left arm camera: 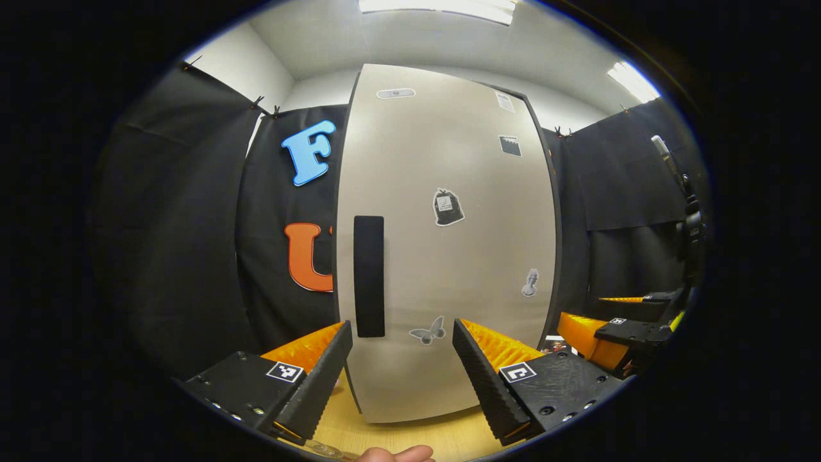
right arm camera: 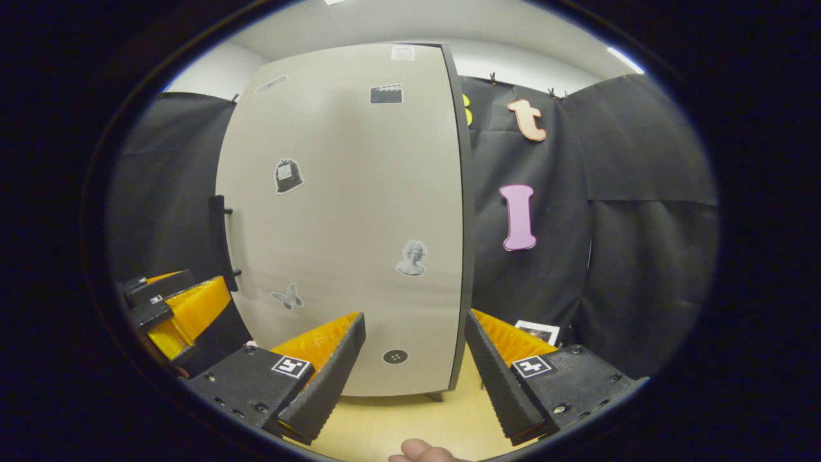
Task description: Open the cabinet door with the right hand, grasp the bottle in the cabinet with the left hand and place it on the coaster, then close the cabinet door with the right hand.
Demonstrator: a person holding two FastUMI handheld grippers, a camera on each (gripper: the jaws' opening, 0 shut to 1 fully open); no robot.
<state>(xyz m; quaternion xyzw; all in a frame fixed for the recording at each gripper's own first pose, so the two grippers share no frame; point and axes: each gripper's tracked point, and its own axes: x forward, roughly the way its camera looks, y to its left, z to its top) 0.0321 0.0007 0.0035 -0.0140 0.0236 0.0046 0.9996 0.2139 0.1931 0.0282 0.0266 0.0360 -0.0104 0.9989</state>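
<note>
The beige cabinet door (left arm camera: 442, 256) stands shut, so the bottle behind it is hidden. Its black vertical handle (left arm camera: 369, 276) runs along the door's left edge, just above my left gripper (left arm camera: 403, 327), which is open and empty a short way in front of the door. My right gripper (right arm camera: 414, 317) is open too, facing the door's lower right part (right arm camera: 359, 212), with the handle (right arm camera: 219, 240) far to its left. A small white-bordered square card (right arm camera: 537, 332), possibly the coaster, lies on the table right of the cabinet.
The wooden tabletop (right arm camera: 397, 417) runs under both grippers up to the cabinet's foot. Black cloth walls close in on both sides. The right gripper (left arm camera: 587, 314) shows at the right of the left gripper view. A fingertip (left arm camera: 397, 454) pokes in at the bottom.
</note>
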